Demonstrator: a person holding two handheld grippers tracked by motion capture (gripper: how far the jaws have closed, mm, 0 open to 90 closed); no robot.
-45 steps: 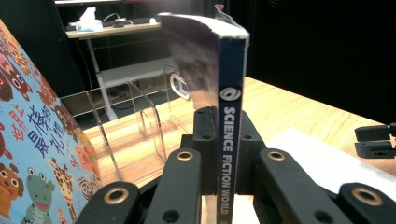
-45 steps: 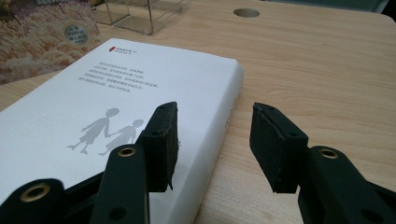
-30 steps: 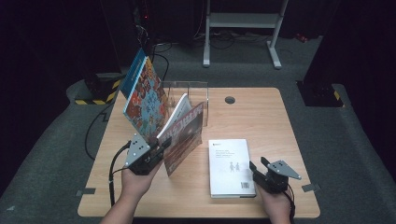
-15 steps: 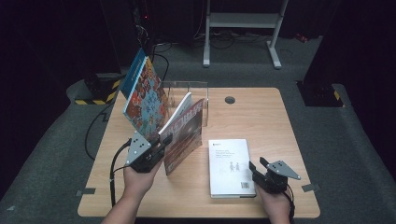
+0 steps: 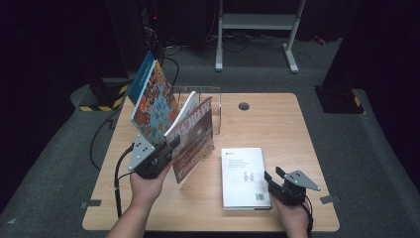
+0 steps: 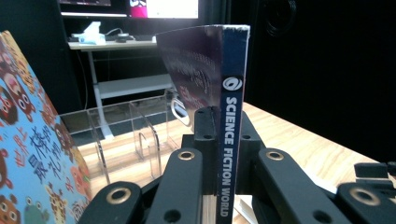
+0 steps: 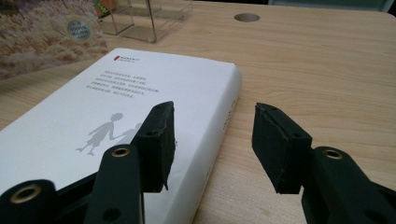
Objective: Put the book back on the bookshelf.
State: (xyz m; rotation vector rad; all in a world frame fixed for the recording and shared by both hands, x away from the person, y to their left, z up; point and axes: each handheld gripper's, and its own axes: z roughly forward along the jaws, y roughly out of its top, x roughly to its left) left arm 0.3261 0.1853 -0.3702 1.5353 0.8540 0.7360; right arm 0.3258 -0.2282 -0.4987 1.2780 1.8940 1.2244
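Little has changed from a second ago: your left gripper [image 5: 157,157] has eased the Science Fiction World magazine [image 5: 194,139] a touch more upright; your right gripper [image 5: 283,184] has stayed put.

Left jaws clenched on the magazine's spine, low down; in the left gripper view the spine [image 6: 229,140] runs straight up between them. The magazine stands on its lower edge on the counter [image 5: 277,124], just in front of the clear acrylic book rack [image 5: 198,99], leaning toward it.

Right jaws released, about half open, holding nothing. They sit at the near right corner of the white book [image 5: 245,177], which lies flat on the counter well in front of the rack; the right gripper view has one jaw over the cover [image 7: 140,98], the other over bare wood.

A colourful children's book [image 5: 151,99] leans at the rack's left end, close beside the magazine. A round cable hole [image 5: 243,105] lies right of the rack.
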